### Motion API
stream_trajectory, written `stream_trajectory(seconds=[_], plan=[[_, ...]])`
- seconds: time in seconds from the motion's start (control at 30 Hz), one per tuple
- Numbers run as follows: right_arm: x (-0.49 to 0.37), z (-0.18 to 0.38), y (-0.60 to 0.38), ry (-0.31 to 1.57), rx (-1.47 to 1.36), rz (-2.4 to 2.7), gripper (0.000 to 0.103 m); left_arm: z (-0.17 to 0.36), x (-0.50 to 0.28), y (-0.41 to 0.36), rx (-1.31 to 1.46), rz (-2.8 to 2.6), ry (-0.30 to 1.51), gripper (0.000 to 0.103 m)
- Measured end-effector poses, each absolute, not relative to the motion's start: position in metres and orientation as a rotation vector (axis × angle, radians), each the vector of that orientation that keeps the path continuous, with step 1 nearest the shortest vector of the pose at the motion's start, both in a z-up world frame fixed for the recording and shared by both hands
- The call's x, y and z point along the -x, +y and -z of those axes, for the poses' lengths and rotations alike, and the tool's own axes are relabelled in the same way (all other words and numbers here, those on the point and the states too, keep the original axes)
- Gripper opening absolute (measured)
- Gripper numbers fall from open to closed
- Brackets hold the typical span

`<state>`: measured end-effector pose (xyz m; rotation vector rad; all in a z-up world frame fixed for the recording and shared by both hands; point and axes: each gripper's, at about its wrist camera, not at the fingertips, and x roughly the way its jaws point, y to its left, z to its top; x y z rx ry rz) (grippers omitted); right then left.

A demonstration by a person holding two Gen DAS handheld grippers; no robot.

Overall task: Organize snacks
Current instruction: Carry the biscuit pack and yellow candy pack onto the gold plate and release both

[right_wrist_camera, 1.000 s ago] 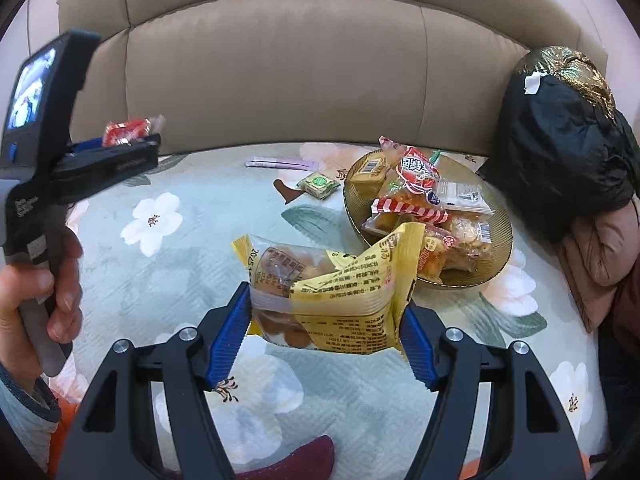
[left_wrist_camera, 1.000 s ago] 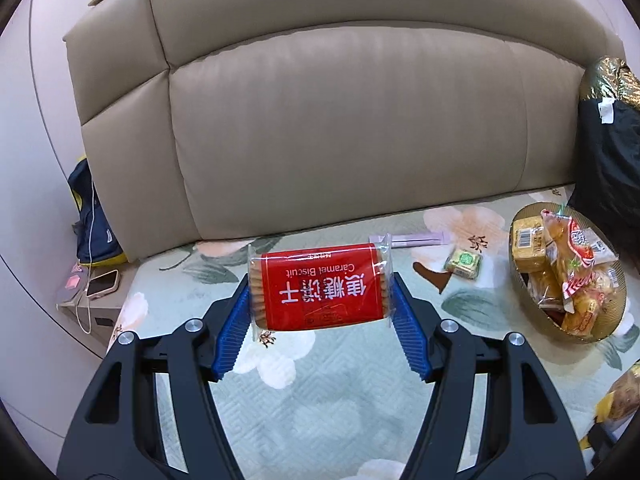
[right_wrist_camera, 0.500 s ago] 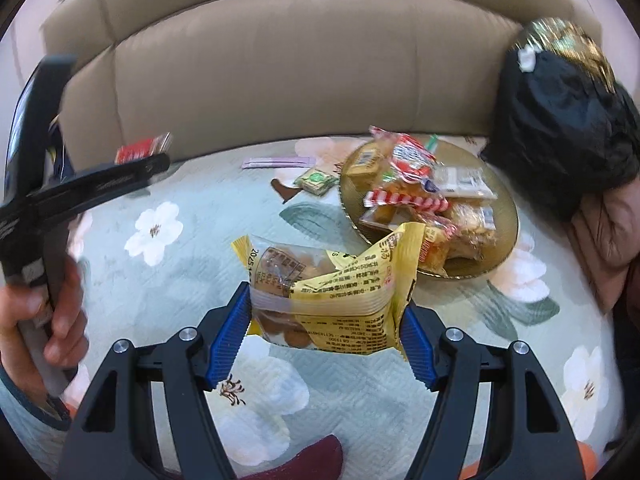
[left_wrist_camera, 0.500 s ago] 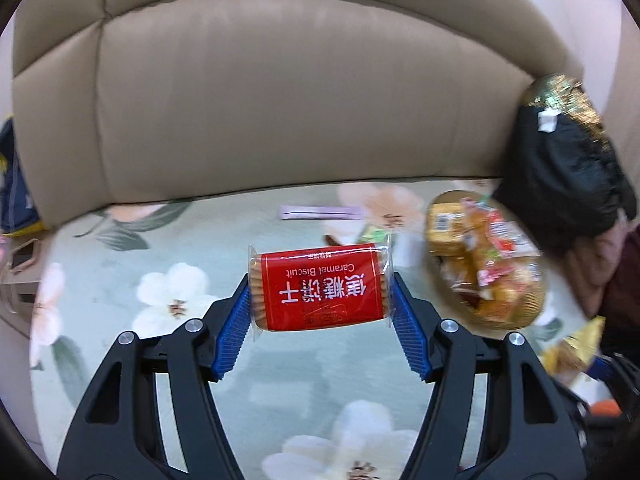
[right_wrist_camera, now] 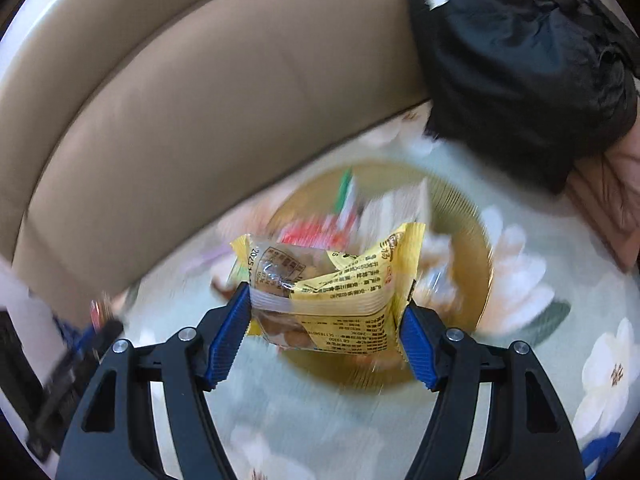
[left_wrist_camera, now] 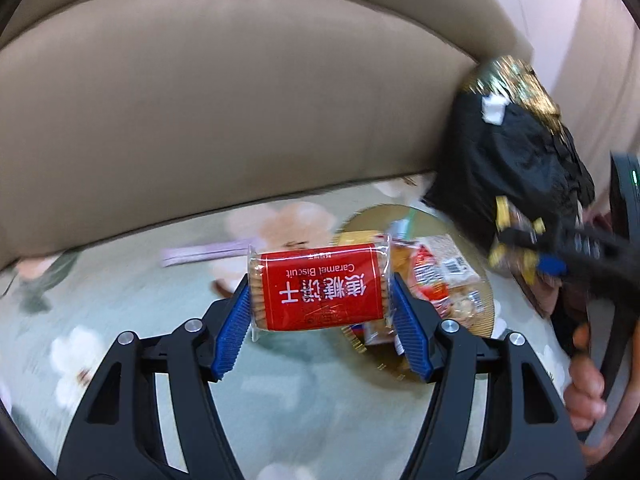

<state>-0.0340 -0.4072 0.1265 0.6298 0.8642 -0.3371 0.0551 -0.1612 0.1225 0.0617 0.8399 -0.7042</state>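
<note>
Now both packets are carried toward the gold tray, each gripper clamped on one snack.

Left wrist view: the left gripper (left_wrist_camera: 322, 316) is closed on the red caramel biscuit pack (left_wrist_camera: 320, 286), pads pressing its two short ends, held clear above the floral bedspread (left_wrist_camera: 304, 408). The gold tray (left_wrist_camera: 486, 316), already heaped with snacks, sits at about 3 o'clock from the pack; the right gripper (left_wrist_camera: 536, 262) with its yellow packet is near 2 o'clock, close to a black bag (left_wrist_camera: 516, 160). Right wrist view: the right gripper (right_wrist_camera: 324, 324) is clamped on the yellow snack bag (right_wrist_camera: 340, 292), hanging over the tray's near rim (right_wrist_camera: 484, 256). Likely risks: two tools converging on one tray could collide, and a packet released on the heap could slide off onto the bed.
</note>
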Motion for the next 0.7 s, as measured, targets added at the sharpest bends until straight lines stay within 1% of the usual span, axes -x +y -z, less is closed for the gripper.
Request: stream_trajectory(seconds=[0.1,0.2,0.23,0.4,0.43,0.5,0.6,0.67,0.7], plan=[[0.024,-0.122,-0.444,0.797,-0.692,0.391,0.069,-0.109,-0.064,-0.198,-0.097,0.763,0.864,0.066],[0.026,-0.105,-0.470,0.702,-0.795,0.391,0.070,-0.112,-0.069,-0.222,-0.081,0.829,0.845,0.066],[0.026,-0.098,-0.478,0.678,-0.833,0.378,0.069,-0.115,-0.072,-0.230,-0.070,0.848,0.840,0.066],[0.020,-0.089,-0.491,0.680,-0.782,0.427,0.068,-0.114,-0.096,-0.281,-0.081,0.892,0.864,0.067],[0.019,-0.085,-0.493,0.687,-0.793,0.414,0.068,-0.112,-0.100,-0.289,-0.082,0.896,0.879,0.069],[0.017,-0.078,-0.496,0.698,-0.821,0.383,0.068,-0.104,-0.109,-0.300,-0.074,0.887,0.921,0.088],[0.019,-0.072,-0.500,0.714,-0.856,0.390,0.070,-0.096,-0.116,-0.298,-0.069,0.859,0.956,0.088],[0.023,-0.070,-0.504,0.710,-0.896,0.372,0.075,-0.101,-0.117,-0.282,-0.055,0.853,0.964,0.088],[0.024,-0.070,-0.505,0.710,-0.897,0.373,0.076,-0.104,-0.116,-0.274,-0.051,0.848,0.958,0.088]])
